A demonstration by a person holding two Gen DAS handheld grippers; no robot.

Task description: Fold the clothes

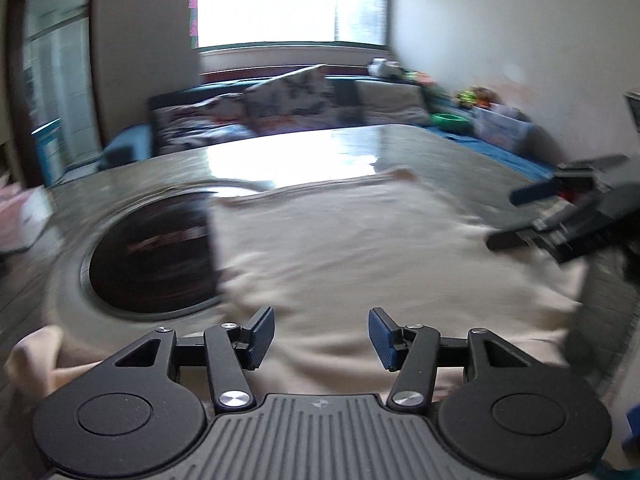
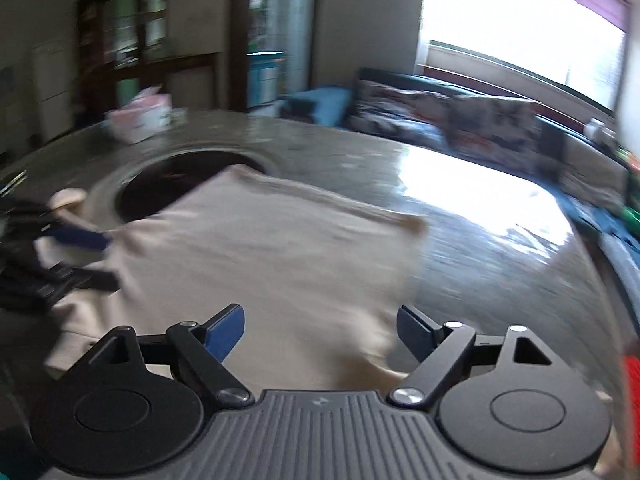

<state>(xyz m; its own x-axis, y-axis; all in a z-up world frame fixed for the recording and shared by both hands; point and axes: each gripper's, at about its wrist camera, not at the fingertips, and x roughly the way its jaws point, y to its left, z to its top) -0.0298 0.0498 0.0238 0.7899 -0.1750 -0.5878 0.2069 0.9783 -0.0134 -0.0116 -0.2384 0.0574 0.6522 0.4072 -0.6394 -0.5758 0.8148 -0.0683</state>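
A beige garment lies spread flat on a grey marble-look table; it also shows in the right wrist view. My left gripper is open and empty, hovering over the garment's near edge. My right gripper is open and empty above the garment's near right part. The right gripper shows in the left wrist view over the garment's right side, and the left gripper in the right wrist view at the garment's left edge. A sleeve end sticks out at the left. Both views are motion-blurred.
A round dark recessed plate sits in the table, partly under the garment's left corner. A pink-and-white box stands on the far side of the table. A sofa with patterned cushions and a bright window lie beyond.
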